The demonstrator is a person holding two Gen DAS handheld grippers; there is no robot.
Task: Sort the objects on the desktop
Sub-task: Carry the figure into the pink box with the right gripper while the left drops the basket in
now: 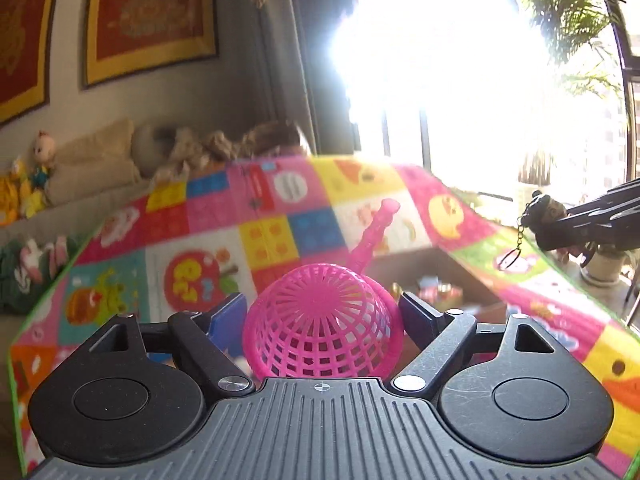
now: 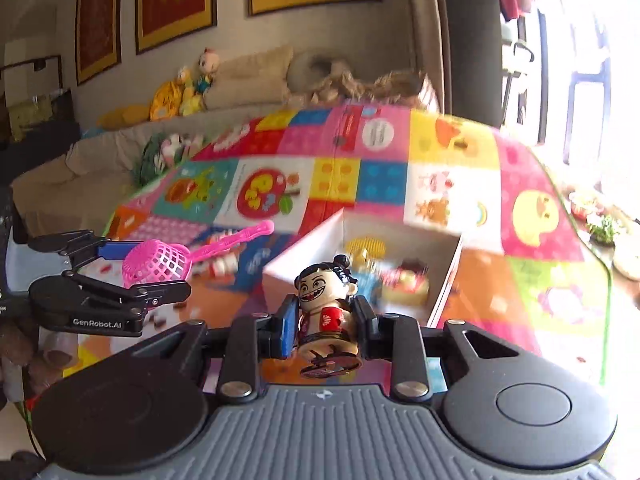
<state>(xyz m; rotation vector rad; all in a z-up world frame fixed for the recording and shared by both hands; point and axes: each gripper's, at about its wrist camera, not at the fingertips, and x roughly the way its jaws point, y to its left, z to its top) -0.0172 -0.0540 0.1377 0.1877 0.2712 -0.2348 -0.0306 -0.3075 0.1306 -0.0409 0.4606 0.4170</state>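
Note:
My left gripper (image 1: 322, 316) is shut on a pink plastic mesh strainer (image 1: 320, 324), its handle pointing up and away; the same gripper (image 2: 132, 276) and strainer (image 2: 158, 264) show at the left of the right wrist view. My right gripper (image 2: 324, 320) is shut on a small cartoon figurine (image 2: 326, 308) with black hair buns and a key ring; the same gripper (image 1: 560, 232) and figurine (image 1: 544, 210) show at the right of the left wrist view. Both are held above a white open box (image 2: 304, 248) that has several toys inside.
A colourful patchwork play mat (image 2: 440, 148) covers the table. The box also shows in the left wrist view (image 1: 404, 268). A sofa with cushions and plush toys (image 2: 188, 88) stands behind. Potted plants (image 2: 604, 228) sit by the bright window at right.

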